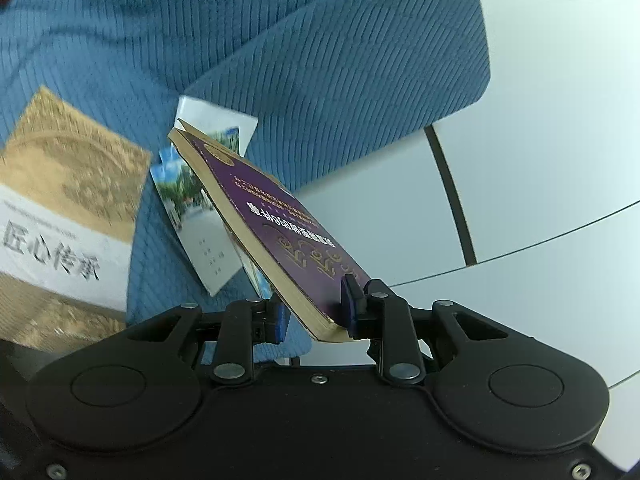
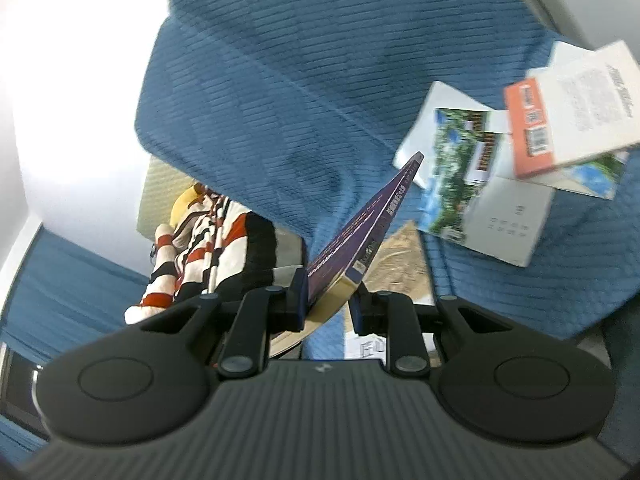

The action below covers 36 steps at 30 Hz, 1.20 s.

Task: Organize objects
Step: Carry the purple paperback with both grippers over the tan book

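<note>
Left wrist view: my left gripper (image 1: 316, 312) clamps the purple book (image 1: 276, 232) by one end, tilted above the blue sofa (image 1: 320, 60). Right wrist view: my right gripper (image 2: 326, 306) pinches the same book's (image 2: 360, 228) other end, spine showing; a brochure (image 2: 472, 184) lies beyond.

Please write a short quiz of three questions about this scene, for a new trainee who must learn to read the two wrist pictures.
1. True or false: the purple book is held at the same time by the left gripper and the right gripper.
2. On which surface do the other books lie? A) blue sofa B) wooden shelf C) metal tray
3. Which colours does the striped toy in the right wrist view have?

Key
1. True: both pairs of jaws are closed on its edges, and it is lifted and tilted.
2. A
3. White, red and black stripes, with some yellow on top.
</note>
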### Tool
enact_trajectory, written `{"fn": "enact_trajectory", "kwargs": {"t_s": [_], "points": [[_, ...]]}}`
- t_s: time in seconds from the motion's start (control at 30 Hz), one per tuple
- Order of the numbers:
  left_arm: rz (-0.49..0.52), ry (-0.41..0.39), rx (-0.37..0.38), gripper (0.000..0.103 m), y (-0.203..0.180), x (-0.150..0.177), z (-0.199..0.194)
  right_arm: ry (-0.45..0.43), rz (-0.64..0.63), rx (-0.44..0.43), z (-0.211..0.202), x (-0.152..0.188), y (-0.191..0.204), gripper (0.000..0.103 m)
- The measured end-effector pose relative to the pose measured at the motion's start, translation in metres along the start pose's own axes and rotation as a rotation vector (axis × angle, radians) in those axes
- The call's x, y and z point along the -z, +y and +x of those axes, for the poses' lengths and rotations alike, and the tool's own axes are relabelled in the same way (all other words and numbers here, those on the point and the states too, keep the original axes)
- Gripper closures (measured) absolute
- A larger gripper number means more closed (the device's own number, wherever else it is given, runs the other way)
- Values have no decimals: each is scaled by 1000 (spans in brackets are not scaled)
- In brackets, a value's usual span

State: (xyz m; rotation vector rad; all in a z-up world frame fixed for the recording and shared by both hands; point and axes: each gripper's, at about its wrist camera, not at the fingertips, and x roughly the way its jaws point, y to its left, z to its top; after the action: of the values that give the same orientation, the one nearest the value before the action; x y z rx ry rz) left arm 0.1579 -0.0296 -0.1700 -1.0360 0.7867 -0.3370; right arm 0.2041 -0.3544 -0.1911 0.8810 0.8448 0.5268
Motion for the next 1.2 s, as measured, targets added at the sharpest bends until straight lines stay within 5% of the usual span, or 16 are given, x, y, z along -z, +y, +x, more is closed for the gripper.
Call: {"fn": "enact_trajectory", "kwargs": {"t_s": [0.47,1.2], "points": [[33,-15,-62,76,21,-46,-47,43,-33,-26,51,5,47,78],[9,110,-225,70,134,-43,-23,146,15,128,138,64,-5,78]]}}
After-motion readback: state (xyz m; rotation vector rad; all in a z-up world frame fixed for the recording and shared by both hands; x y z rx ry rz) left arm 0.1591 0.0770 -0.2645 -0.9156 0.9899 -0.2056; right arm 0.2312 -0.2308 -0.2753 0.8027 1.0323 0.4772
